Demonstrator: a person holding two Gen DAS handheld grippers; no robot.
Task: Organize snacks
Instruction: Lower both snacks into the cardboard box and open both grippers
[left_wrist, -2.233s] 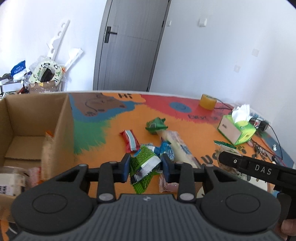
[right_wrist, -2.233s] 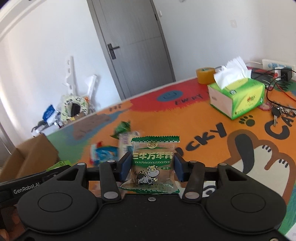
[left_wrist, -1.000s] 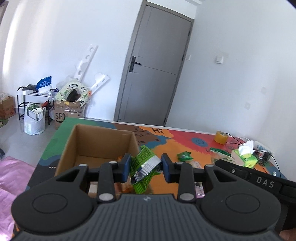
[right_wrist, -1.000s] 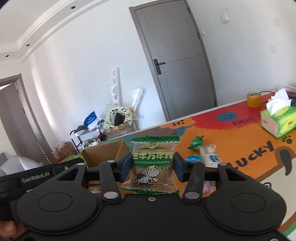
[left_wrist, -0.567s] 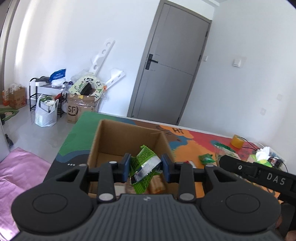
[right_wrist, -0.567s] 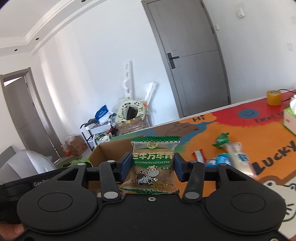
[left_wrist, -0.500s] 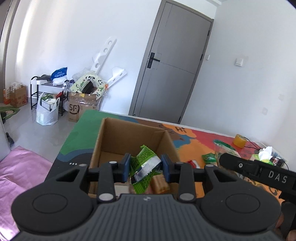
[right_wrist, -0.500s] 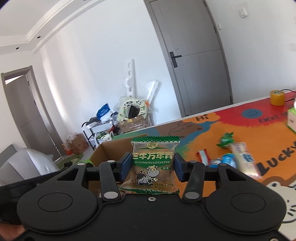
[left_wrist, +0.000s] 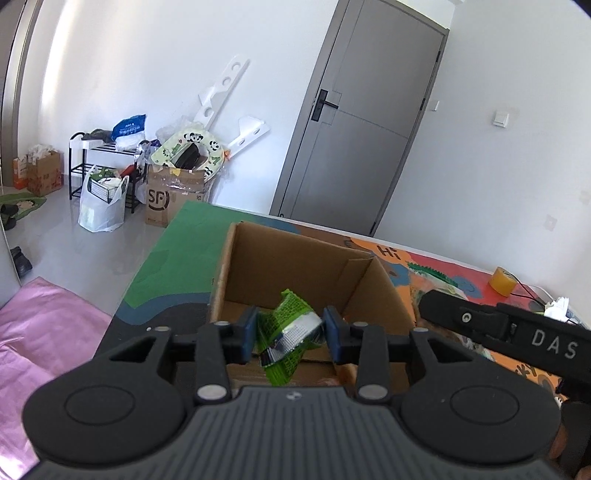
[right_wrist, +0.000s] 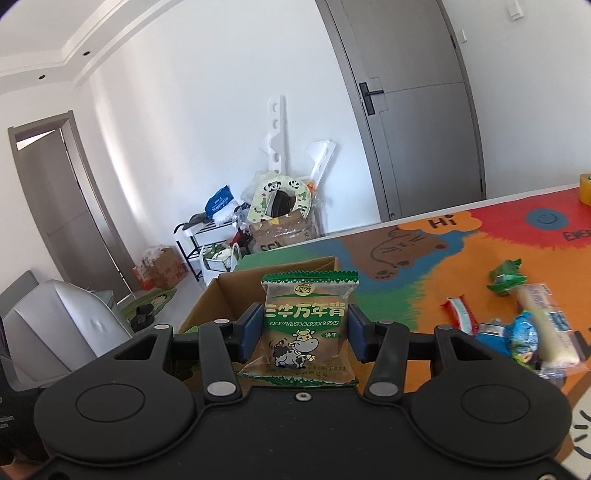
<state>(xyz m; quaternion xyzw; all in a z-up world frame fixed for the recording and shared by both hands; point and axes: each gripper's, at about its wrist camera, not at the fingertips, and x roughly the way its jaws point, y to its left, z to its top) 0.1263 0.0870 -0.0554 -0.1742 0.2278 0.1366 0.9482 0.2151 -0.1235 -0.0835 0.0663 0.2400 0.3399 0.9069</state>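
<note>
— While over the box, where's the green packet?
— Between the left gripper pads, jaws just eased wider, packet touching both.
— And the biscuit pack?
— Pinched upright in the right gripper, just right of the box; loose snacks farther right on the mat.

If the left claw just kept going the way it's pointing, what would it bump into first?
Most likely the cardboard box: the left claw, with its green snack packet, aims down into the open top, so probably the box's floor or far wall. Depth is hard to judge.
</note>
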